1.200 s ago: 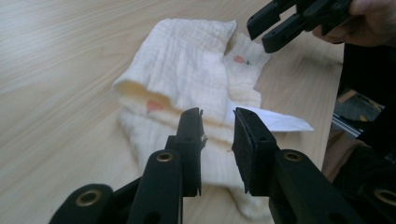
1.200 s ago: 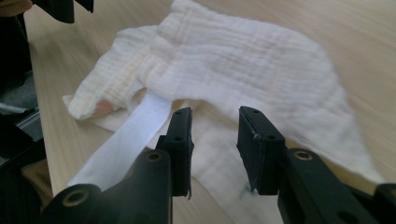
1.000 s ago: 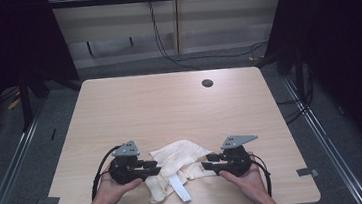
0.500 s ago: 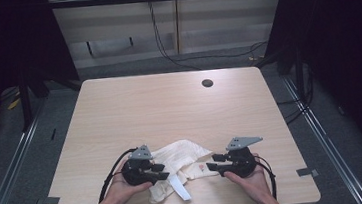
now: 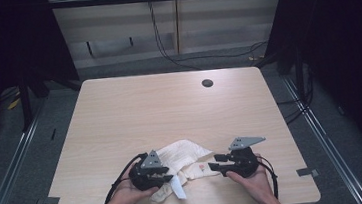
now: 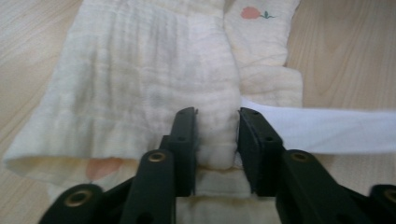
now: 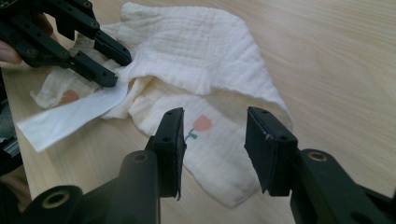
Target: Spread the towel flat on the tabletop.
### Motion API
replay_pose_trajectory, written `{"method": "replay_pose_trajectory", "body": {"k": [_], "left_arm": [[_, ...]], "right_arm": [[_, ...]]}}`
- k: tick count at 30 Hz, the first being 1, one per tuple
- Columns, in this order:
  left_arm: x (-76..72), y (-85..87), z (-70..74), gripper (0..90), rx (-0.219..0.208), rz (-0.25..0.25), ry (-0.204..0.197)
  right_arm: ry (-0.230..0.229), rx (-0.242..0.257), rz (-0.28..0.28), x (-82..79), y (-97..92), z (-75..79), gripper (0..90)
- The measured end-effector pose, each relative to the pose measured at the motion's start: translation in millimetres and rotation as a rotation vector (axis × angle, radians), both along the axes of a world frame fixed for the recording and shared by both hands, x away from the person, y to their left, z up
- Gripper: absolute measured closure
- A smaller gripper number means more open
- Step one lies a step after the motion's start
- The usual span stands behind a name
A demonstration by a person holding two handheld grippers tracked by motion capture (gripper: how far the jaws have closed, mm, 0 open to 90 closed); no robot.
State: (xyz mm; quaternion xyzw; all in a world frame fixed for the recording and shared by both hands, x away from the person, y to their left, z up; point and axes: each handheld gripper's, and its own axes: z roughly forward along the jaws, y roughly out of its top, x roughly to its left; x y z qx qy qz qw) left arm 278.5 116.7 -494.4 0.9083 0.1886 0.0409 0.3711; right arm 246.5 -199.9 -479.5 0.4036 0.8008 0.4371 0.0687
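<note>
Now, your left gripper [image 6: 215,140]: just closing, pinching cloth [image 6: 140,79] fold.
Your right gripper [image 7: 215,140]: jaws apart, over cloth, holding nothing.

the left gripper [image 5: 167,176] has been brought rightward and lower onto the crumpled cream muslin cloth [image 5: 184,154]. its jaws have just been closing, and a raised fold of the cloth is now pinched between them, beside the white ribbon strip [image 5: 177,187].

Cloth [image 6: 140,84] cut off by top edge in left gripper view; its near hem hidden under left claw [image 6: 216,140]. White strap [image 6: 327,130] runs off right edge. Small dark spot on desk [image 5: 207,83] too small to identify.
</note>
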Motion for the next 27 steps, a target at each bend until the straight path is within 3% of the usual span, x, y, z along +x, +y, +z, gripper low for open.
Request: {"method": "replay_pose_trajectory", "body": {"k": [2,4,5,6,10,13,16,20,25,27], "left_arm": [[2.1,0.7,0.7,72.0,0.008,-0.007,0.002],[6.8,2.6,0.2,80.4,-0.02,0.006,0.042],[6.8,2.6,0.2,80.5,-0.02,0.006,0.042],[12.2,5.0,0.0,80.5,-0.05,0.002,0.093],[19.3,11.2,1.9,80.8,-0.123,0.03,0.151],[21.1,15.2,9.6,81.3,-0.152,0.034,0.158],[23.5,22.1,20.6,81.2,-0.22,0.038,0.16],[25.5,26.8,24.1,81.1,-0.252,0.046,0.163],[25.7,27.9,25.6,82.1,-0.247,0.043,0.162],[26.6,29.8,26.6,82.3,-0.271,0.041,0.171]], "right_arm": [[0.001,0.0,-0.004,-0.3,-0.1,0.2,57.6],[0.003,-0.001,-0.007,-0.4,-1.5,0.2,57.4],[0.003,-0.001,-0.007,-0.4,-1.5,0.2,57.4],[0.006,0.001,-0.007,-0.4,-1.7,0.2,57.3],[0.013,0.003,0.003,0.1,-2.0,-0.2,56.3],[0.015,0.007,-0.002,0.6,-2.2,-0.3,55.4],[0.009,0.021,0.007,0.5,-4.0,0.4,51.3],[0.01,0.029,0.007,0.7,-4.7,0.8,50.3],[0.016,0.023,0.003,1.1,-4.7,0.0,48.5],[0.017,0.02,0.003,1.4,-5.0,-0.3,48.4]]}}
